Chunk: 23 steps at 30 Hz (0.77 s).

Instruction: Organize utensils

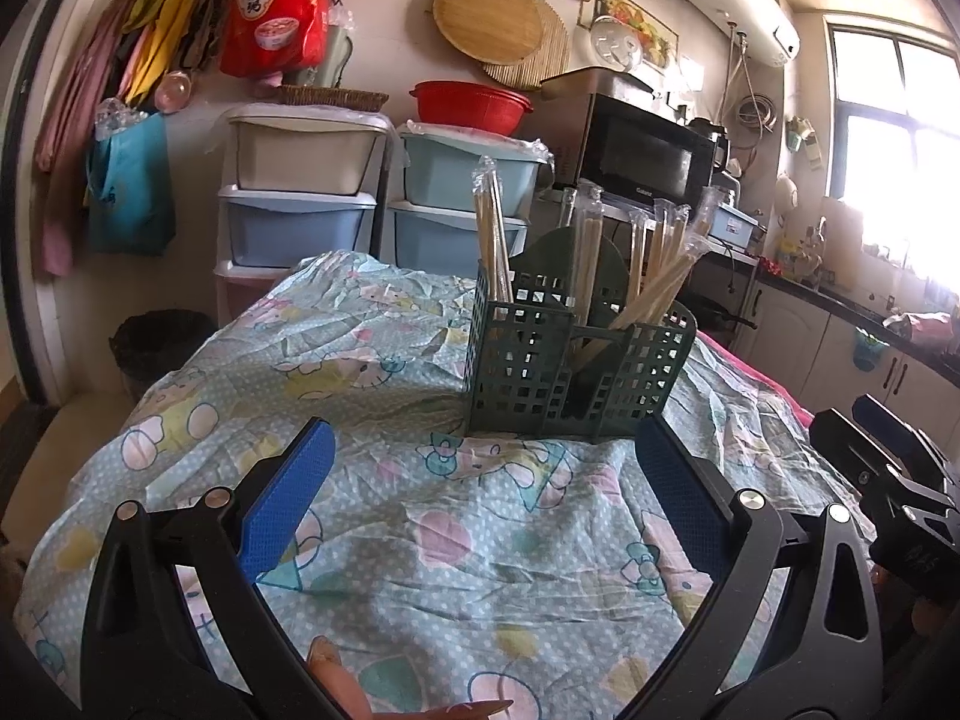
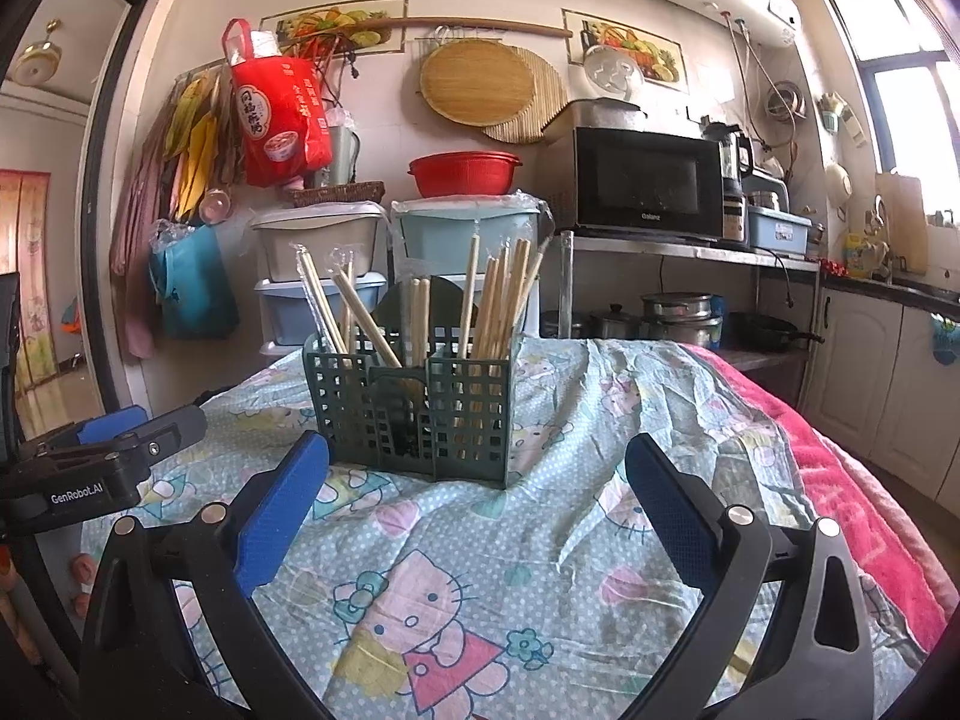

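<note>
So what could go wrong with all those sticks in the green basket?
The green basket stands on a wrinkled tablecloth, so a bump might tip it. The wrapped chopsticks lean out in different directions, so grabbing one could drag its neighbours. Both the left gripper and right gripper are open and empty.

A green basket holding upright chopsticks stands on the worktop; the right hand-held gripper gapes empty just before it.

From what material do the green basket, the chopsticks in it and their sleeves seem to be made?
Green basket: probably moulded plastic, matte, with an even square grid of holes. Chopsticks: pale tan and dull, likely bamboo or wood. Sleeves: thin clear film, apparently plastic, since the ends shine and crinkle.
</note>
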{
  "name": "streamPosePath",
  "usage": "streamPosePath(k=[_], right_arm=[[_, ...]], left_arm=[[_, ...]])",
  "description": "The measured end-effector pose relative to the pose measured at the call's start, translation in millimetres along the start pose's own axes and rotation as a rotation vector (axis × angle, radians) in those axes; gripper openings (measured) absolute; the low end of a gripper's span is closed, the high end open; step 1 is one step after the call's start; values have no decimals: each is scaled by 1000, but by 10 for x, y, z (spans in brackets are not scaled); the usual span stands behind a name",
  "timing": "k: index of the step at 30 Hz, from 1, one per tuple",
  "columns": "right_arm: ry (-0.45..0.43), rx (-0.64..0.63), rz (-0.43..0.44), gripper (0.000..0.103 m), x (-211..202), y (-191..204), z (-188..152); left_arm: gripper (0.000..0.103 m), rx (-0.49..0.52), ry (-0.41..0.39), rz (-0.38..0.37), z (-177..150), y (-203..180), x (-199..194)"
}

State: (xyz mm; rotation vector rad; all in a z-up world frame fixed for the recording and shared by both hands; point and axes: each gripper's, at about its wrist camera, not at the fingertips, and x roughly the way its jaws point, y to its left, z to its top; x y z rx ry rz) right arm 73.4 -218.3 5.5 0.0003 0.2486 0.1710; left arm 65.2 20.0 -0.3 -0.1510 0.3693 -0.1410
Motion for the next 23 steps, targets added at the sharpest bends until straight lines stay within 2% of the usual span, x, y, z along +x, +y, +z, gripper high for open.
streamPosePath(k=[4,12,16,18,20,23], right_arm=[[23,25,9,96,39,-55,-9],[40,51,7,96,81,-111,-24],[49,51,-9,96,89,-136,-10],[77,55,-45,96,141,-241,38],[128,52,-89,96,242,-363,94],[264,37,-220,96,566,-694,154]], left_arm=[[93,-16,16,30,1,25,33],[93,-14,29,40,2,26,71],[93,-59,64,62,26,111,116],[93,-83,104,62,72,194,158],[93,-106,153,96,159,346,232],[93,-115,237,193,298,614,440]])
